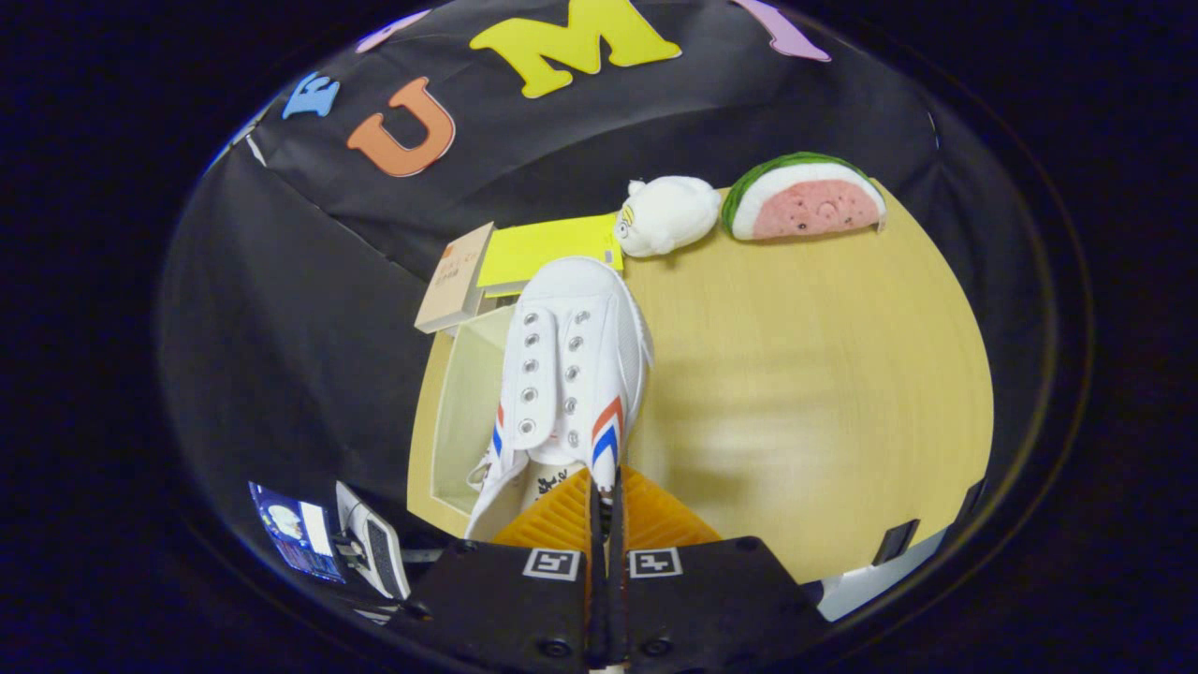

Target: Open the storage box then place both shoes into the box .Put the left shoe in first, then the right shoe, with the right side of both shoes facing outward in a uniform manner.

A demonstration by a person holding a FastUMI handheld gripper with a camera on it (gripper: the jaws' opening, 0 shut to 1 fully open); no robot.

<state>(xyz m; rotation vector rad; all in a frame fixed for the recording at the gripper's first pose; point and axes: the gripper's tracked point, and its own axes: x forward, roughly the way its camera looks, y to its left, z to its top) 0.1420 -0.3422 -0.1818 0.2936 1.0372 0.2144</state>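
A white lace-less shoe with red and blue side stripes hangs toe-away just ahead of my fingers. My gripper is shut on the shoe's collar edge, the two fingers pressed together with the rim between them. Left of the shoe and under it stands the pale storage box, open, with its yellow lid raised at the far end. Inside the box, beside the held shoe's heel, a bit of another white shoe shows. The held shoe's heel is hidden behind my fingers.
The box stands on a light wooden table. At the table's far edge lie a white plush toy and a watermelon-slice plush. A brown carton leans by the lid. A screen and device sit off the table's near left corner.
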